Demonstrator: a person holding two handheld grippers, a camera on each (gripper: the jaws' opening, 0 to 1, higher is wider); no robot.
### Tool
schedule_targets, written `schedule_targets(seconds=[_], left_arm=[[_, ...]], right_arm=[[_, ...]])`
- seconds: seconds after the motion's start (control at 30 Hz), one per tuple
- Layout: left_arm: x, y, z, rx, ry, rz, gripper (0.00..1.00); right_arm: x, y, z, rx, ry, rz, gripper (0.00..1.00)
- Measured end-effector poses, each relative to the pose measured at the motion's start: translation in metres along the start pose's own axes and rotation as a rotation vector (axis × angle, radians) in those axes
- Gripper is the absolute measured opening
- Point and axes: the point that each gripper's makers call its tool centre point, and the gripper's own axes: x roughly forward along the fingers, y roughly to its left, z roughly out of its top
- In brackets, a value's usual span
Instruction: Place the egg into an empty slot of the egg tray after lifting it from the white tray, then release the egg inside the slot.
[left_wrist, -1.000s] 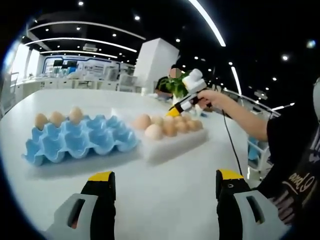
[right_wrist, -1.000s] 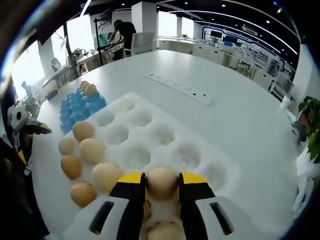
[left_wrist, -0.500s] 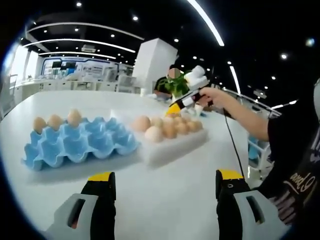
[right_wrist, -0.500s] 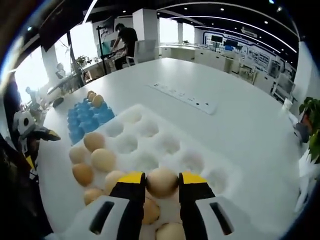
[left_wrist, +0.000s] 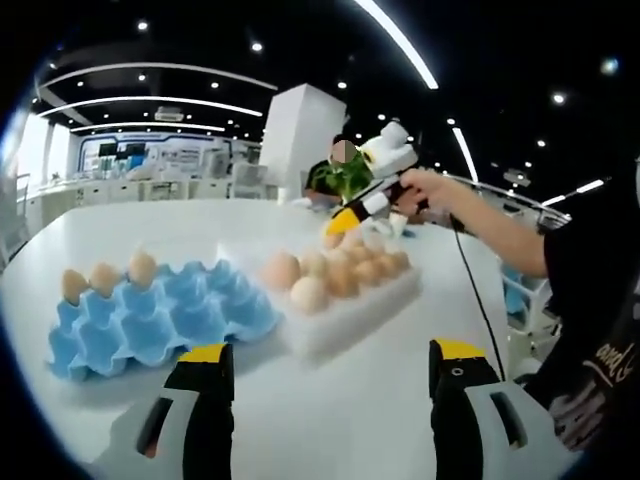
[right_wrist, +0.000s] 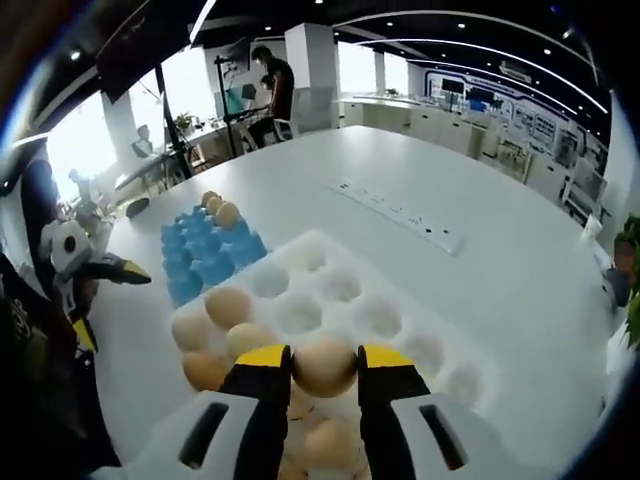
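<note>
The right gripper clamps a brown egg above the white tray, ready for the blue egg tray, while the left gripper waits with jaws apart.

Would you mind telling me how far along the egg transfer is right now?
Done: the right gripper has clamped an egg and raised it above the white tray. In hand: carrying it. Left: moving to an empty slot in the blue egg tray and releasing.
</note>
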Motion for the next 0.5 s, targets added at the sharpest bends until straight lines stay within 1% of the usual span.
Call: schedule_targets(seconds=[0.07,0.2,0.27,0.4,0.5], left_arm=[[0.002,0.001,0.002,0.01,-0.007,0.003,0.8],[0.005,0.002,0.002,0.027,-0.002,0.015,0.8],[0.007,0.006,0.004,0.044,-0.003,0.028,0.8],[0.014,0.013,0.011,0.046,-0.018,0.031,0.8],[0.021,0.013,0.018,0.073,-0.029,0.036,0.79]], right_arm=[[0.0,0.004,0.003,-0.011,-0.001,0.005,0.28],[0.002,0.01,0.011,-0.034,-0.006,0.016,0.28],[0.004,0.018,0.014,-0.048,-0.007,0.026,0.28],[0.01,0.027,0.018,-0.073,-0.006,0.04,0.28],[0.016,0.036,0.023,-0.084,-0.006,0.065,0.28]])
